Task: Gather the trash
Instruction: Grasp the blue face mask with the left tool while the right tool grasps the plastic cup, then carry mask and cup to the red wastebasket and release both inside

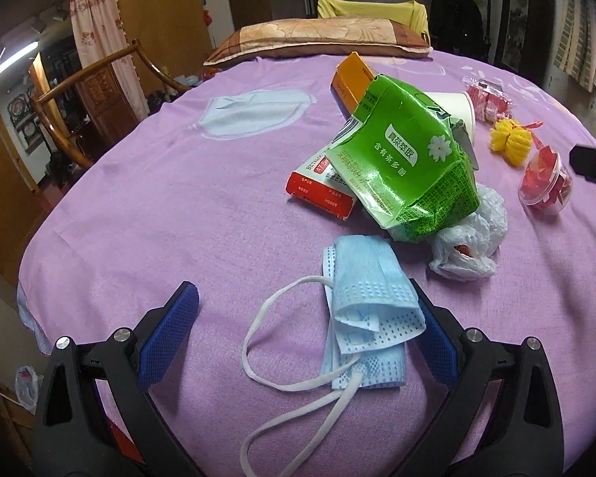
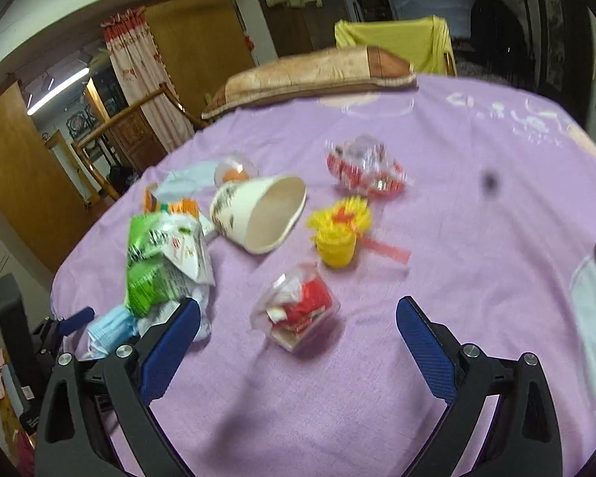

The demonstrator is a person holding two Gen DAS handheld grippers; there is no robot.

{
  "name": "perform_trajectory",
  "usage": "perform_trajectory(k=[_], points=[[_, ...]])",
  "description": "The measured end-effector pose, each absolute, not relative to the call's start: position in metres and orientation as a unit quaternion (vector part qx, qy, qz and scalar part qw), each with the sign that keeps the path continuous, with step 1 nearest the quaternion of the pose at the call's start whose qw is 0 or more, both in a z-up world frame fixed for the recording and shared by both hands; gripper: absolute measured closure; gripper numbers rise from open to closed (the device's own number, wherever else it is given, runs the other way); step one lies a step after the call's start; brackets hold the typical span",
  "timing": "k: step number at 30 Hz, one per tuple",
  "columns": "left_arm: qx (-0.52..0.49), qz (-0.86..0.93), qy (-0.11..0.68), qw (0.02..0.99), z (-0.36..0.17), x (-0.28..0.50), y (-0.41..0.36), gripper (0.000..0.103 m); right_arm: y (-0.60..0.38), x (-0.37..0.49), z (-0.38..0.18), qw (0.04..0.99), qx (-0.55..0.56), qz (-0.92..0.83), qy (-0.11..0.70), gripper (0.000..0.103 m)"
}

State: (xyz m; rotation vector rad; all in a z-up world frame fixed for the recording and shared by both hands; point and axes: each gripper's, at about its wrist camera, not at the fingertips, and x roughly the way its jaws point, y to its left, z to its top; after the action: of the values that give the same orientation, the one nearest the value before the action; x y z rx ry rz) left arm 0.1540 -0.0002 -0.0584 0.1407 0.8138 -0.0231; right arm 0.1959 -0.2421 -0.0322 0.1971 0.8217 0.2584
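- Left wrist view is sharp; a white fluorescent tube light (image 1: 10,64) glows in the side room at left.
- Right wrist view is smeared by motion blur, worst on the yellow ruffled ornament (image 2: 339,234).
- Lilac bedsheet (image 2: 437,206) is evenly lit, with soft shadows.
- Fisheye bends the edges; corners are dark.

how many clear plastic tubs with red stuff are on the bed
2: one tub lies just ahead of the right tool; the other tub is farther back, beyond the yellow ornament. More may hide behind the pile.

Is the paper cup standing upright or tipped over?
Tipped over. In the right wrist view the paper cup lies on its side on the purple cloth, its open mouth facing sideways.
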Motion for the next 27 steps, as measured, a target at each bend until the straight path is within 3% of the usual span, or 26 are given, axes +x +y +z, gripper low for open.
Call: perform_trajectory(k=[5,6,8,9,11,13,27], points=[[0.06,-0.011,0.39,0.919,-0.057,0.153,-0.001,0.01,-0.234,0.209,-0.044,0.89,0.105,0.143,0.42,0.007],[0.053,-0.017,0.389,0.92,-0.056,0.153,0.0,0.012,-0.232,0.213,-0.048,0.886,0.106,0.144,0.428,0.012],[0.035,-0.037,0.392,0.919,-0.056,0.151,-0.001,0.033,-0.229,0.217,-0.054,0.88,0.108,0.148,0.439,0.04],[0.03,-0.045,0.393,0.918,-0.056,0.151,-0.001,0.038,-0.228,0.218,-0.057,0.876,0.109,0.151,0.445,0.048],[0.029,-0.053,0.385,0.921,-0.053,0.149,-0.003,0.061,-0.232,0.215,-0.055,0.879,0.123,0.151,0.435,0.048],[0.023,-0.065,0.381,0.922,-0.048,0.146,-0.003,0.068,-0.234,0.211,-0.048,0.888,0.121,0.149,0.418,0.048],[-0.028,-0.022,0.326,0.945,-0.007,0.09,0.041,0.071,-0.241,0.179,-0.016,0.922,0.114,0.154,0.336,0.048]])
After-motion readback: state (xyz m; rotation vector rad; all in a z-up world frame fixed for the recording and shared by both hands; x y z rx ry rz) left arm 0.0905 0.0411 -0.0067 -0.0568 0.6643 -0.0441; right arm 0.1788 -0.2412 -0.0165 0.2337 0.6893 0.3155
